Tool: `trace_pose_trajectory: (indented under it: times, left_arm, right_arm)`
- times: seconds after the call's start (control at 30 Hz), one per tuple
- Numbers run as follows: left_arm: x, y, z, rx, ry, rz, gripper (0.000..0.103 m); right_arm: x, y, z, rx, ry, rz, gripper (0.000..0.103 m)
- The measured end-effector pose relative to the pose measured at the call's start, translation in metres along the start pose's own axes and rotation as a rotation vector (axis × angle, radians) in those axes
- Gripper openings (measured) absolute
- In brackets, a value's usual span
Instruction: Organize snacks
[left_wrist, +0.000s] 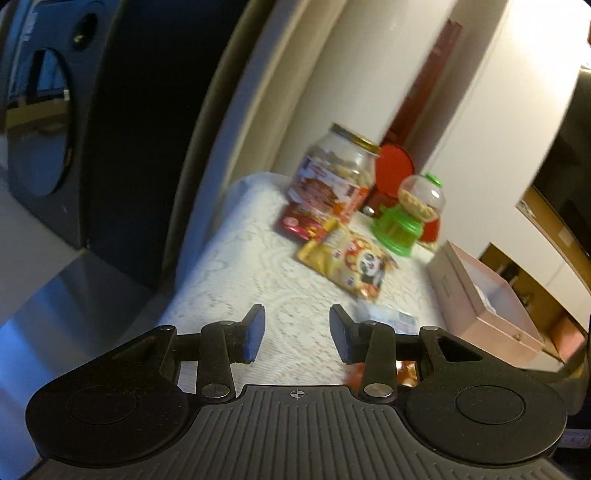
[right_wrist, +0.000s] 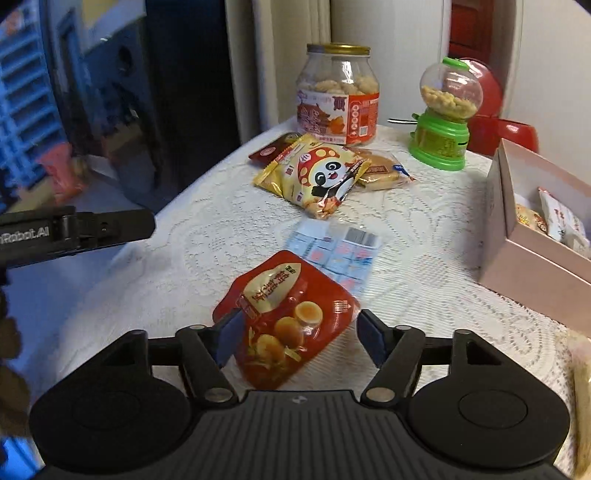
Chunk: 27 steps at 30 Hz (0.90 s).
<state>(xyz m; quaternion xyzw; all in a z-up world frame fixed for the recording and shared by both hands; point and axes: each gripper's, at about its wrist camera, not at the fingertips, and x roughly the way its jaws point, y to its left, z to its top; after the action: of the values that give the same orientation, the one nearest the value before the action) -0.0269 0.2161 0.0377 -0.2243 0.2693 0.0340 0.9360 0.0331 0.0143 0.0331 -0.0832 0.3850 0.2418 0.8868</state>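
Observation:
My right gripper (right_wrist: 295, 338) is open with its jaws on either side of a red snack pouch (right_wrist: 286, 317) lying on the white lace cloth (right_wrist: 155, 266). Beyond it lie a clear pack of blue-white sweets (right_wrist: 338, 251), a yellow panda bag (right_wrist: 317, 173), a wrapped cake (right_wrist: 380, 170) and a red packet (right_wrist: 269, 149). My left gripper (left_wrist: 297, 338) is open and empty above the cloth (left_wrist: 258, 258). The panda bag (left_wrist: 351, 266) shows ahead of it. A pink box (right_wrist: 532, 258) at the right holds several snack packs.
A biscuit jar (right_wrist: 338, 96) and a green candy dispenser (right_wrist: 443, 118) stand at the back, with a red bowl (right_wrist: 506, 133) behind. The pink box (left_wrist: 484, 299) also shows in the left view. The left gripper's body (right_wrist: 74, 232) reaches in from the left. Dark furniture lies left of the table.

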Motion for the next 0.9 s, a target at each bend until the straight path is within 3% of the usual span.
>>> trace_pose_trajectory:
  times: [0.1,0.2,0.3,0.43,0.67,0.8,0.9]
  left_arm:
    - [0.001,0.009,0.000,-0.034,-0.014,0.008,0.044]
    - [0.007,0.008,-0.003,-0.031,-0.007,0.011,0.044]
    - [0.009,0.006,-0.007,-0.022,0.012,-0.014,0.044]
    - [0.010,0.003,-0.011,0.005,0.027,-0.043,0.044]
    - [0.028,-0.025,-0.015,0.098,0.105,-0.117,0.043]
    - [0.049,-0.047,-0.020,0.113,0.197,-0.138,0.043]
    - [0.055,-0.067,-0.028,0.141,0.252,-0.187,0.044]
  right_arm:
    - [0.012,0.015,0.010,0.021,-0.021,-0.039,0.076]
    - [0.026,0.030,0.019,-0.029,-0.030,-0.070,0.085]
    - [0.032,0.032,0.015,-0.101,-0.016,-0.069,0.085]
    - [0.014,0.005,0.003,-0.084,-0.019,-0.015,0.074]
    - [-0.022,-0.057,-0.027,-0.116,-0.087,-0.204,0.071]
    - [-0.033,-0.094,-0.031,0.056,-0.057,-0.045,0.071]
    - [-0.043,-0.101,-0.033,0.107,-0.091,-0.041,0.071]
